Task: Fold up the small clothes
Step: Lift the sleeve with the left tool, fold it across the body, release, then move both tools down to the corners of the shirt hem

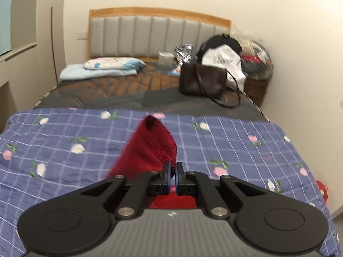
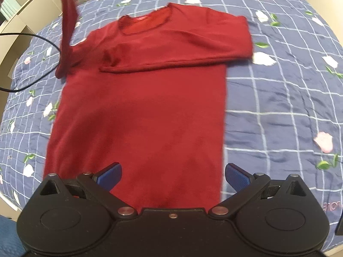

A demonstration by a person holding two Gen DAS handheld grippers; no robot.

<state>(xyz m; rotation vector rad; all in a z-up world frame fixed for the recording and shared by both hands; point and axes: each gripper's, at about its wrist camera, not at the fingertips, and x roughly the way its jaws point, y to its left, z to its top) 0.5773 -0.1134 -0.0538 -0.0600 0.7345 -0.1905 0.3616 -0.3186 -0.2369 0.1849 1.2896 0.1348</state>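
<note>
Sweater: dark red knit long-sleeved sweater (image 2: 141, 111) lies flat on the blue checked quilt with pink and white flowers (image 2: 278, 98), neckline away from the right wrist camera, hem nearest it. One sleeve is folded across the chest, its cuff ending near the sweater's left side in that view. The other red sleeve (image 2: 67, 25) is lifted off the quilt and rises toward the upper left corner of the frame, blurred.

Left tool (image 1: 174, 167): blue-padded fingers nearly together, pinching the raised sleeve cuff (image 1: 150, 147); fabric bunches just ahead of the tips and more red shows under the tool body.

Right tool (image 2: 173, 174): jaws wide apart, nothing between them, hovering over the hem area; contact with the fabric unclear.

Black cable (image 2: 32, 40) crosses the quilt's left edge in the right wrist view.

Beyond the quilt, on the bare mattress: brown leather handbag (image 1: 201, 81), white plastic bag (image 1: 223, 62), folded light blue bedding (image 1: 100, 68), grey padded headboard with wooden frame (image 1: 154, 36).
</note>
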